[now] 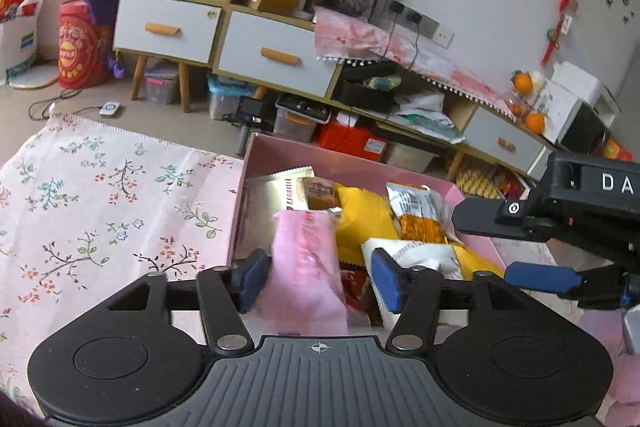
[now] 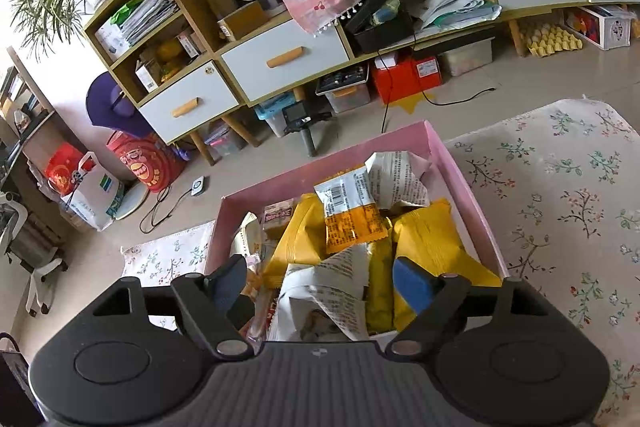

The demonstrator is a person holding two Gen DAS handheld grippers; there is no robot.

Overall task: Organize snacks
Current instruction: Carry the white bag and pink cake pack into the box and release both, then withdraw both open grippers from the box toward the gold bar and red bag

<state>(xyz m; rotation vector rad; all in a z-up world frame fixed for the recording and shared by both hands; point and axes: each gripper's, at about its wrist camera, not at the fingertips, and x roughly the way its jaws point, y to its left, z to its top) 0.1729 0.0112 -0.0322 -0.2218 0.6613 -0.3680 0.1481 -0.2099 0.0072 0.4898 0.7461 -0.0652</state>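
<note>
Left wrist view: a pink cardboard box (image 1: 478, 241) with flat, straight walls is seen just ahead of the left gripper (image 1: 316, 279), filled with crinkled foil snack packets. A soft, matte pink packet (image 1: 308, 267) lies between the 2 blue-padded fingers (image 1: 254, 277); its left edge sits at the left pad, while a clear gap is left to the right pad, so the jaws stand about half open and nothing is clamped. Glossy yellow packets (image 1: 362, 223) are piled beyond it. The right gripper (image 1: 516, 251) is seen at the right, over the box's near corner. A floral woven cloth (image 1: 100, 195) spreads to the left.

Right wrist view: the right gripper (image 2: 316, 287) is held wide open above the same box (image 2: 460, 183). A wrinkled white printed packet (image 2: 332, 291) lies below, between the fingers, ungripped. Yellow packets (image 2: 436, 247) and an orange-and-white packet (image 2: 352, 215) are heaped ahead. A wooden cabinet (image 2: 280, 59) with white drawers stands beyond.
</note>
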